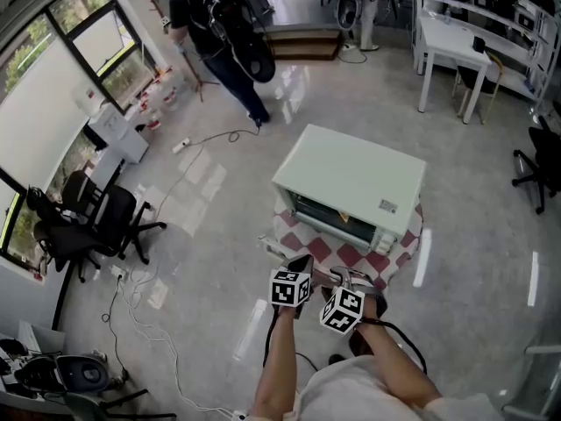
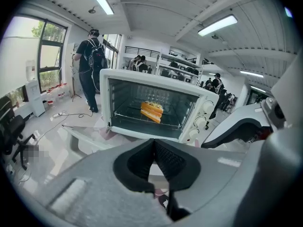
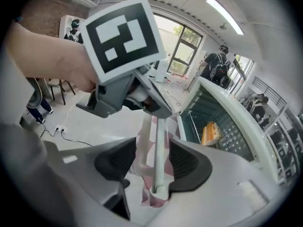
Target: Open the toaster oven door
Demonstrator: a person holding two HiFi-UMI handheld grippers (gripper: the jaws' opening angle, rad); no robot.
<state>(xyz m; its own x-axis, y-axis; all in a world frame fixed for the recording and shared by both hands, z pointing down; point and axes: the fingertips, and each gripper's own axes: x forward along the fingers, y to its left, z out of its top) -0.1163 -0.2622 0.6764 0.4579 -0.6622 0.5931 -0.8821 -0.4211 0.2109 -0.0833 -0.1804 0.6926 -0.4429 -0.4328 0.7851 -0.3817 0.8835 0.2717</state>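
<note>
The right hand-held gripper (image 3: 151,161), jaws spread, straddles the door handle (image 3: 160,141), whose bar runs straight ahead between them, with the toaster oven (image 3: 227,126) to its right, while the left hand-held gripper (image 2: 154,161) is pressed together, empty.

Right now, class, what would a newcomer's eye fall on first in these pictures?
The pale toaster oven on a checked cloth mid-room, its door folded down and orange-topped food on the rack inside. Just before it, the right claw stands open with the door's white handle between its jaws, while the left claw is shut and empty.
</note>
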